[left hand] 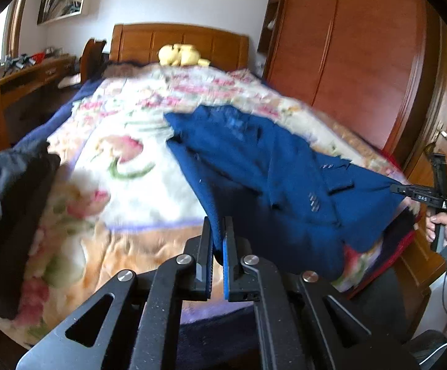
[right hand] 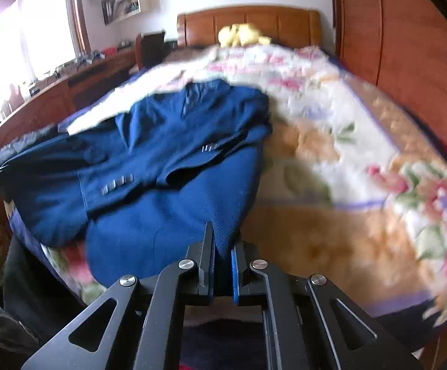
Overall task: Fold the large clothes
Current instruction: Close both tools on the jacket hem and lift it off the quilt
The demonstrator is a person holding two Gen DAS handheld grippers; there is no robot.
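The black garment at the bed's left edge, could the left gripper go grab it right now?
Probably not yet: the left gripper is shut on the blue jacket hem. The black garment lies unobstructed to its left, so it would need to release first.

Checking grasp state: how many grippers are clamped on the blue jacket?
2. The left gripper pinches the blue jacket at its near hem; the right gripper pinches the other hem corner.

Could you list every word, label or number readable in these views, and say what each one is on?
"DAS", or letters like it, too small to be sure: on the right gripper, in the left wrist view.
Books on the wall shelf: too blurred to read.
Blue jacket: a few pale marks, none legible.
Floral blanket: pattern only, no words.
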